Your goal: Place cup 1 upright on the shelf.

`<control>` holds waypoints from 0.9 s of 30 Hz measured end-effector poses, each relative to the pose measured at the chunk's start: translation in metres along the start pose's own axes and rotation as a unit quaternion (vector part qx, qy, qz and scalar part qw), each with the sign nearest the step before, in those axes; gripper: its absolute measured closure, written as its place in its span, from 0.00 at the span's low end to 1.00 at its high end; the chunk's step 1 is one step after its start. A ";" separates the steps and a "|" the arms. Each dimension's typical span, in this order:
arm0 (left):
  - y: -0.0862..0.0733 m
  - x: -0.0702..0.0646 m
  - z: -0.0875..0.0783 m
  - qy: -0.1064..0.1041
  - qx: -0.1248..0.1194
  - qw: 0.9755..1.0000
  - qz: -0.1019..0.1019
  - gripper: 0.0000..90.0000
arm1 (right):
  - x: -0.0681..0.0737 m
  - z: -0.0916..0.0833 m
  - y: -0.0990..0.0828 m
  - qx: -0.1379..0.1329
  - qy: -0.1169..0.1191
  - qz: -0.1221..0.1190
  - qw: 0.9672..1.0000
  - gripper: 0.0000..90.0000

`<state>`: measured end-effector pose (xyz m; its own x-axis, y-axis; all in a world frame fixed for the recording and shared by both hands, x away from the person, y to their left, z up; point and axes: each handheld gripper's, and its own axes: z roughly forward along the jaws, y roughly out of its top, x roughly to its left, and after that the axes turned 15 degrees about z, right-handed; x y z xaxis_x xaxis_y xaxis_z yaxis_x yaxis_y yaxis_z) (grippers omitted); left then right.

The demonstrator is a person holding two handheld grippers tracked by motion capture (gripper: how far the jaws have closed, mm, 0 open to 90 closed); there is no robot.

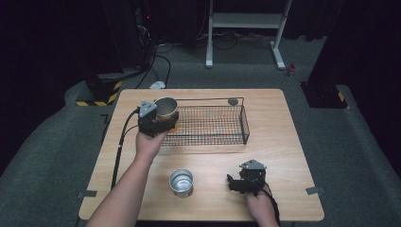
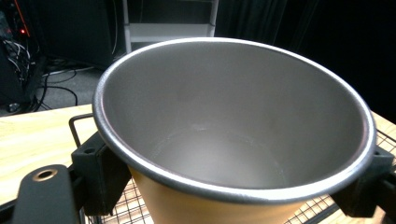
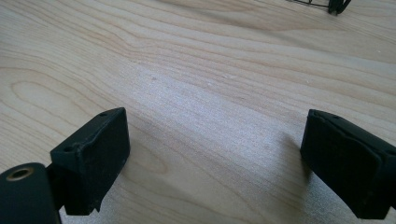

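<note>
Silver cup (image 1: 181, 182) stands between tools, unseen by tool views.

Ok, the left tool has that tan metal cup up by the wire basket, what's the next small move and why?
Probably carry the tan cup a little further right over the wire basket and lower it in. The left tool is shut on the cup, which hangs at the basket's left end, partly over the mesh and not set down. The second cup waits on the table.

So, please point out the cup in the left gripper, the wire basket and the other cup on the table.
held cup (image 2: 224, 154), left gripper view, inner wall.
wire basket (image 1: 213, 125), high view, mesh floor.
silver cup (image 1: 181, 182), high view, open mouth.
</note>
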<state>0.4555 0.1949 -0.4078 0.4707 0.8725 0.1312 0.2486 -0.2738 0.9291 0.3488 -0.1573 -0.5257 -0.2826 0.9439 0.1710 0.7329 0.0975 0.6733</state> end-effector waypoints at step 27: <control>0.006 0.000 0.038 0.007 0.050 0.999 -0.002 0.17 | 0.000 0.000 0.000 0.000 0.000 -0.003 1.000 0.09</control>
<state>0.4894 0.1780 -0.4151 0.4586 0.8786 0.1331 0.3337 -0.3091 0.8905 0.3489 -0.1576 -0.5258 -0.2864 0.9434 0.1670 0.7312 0.1026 0.6744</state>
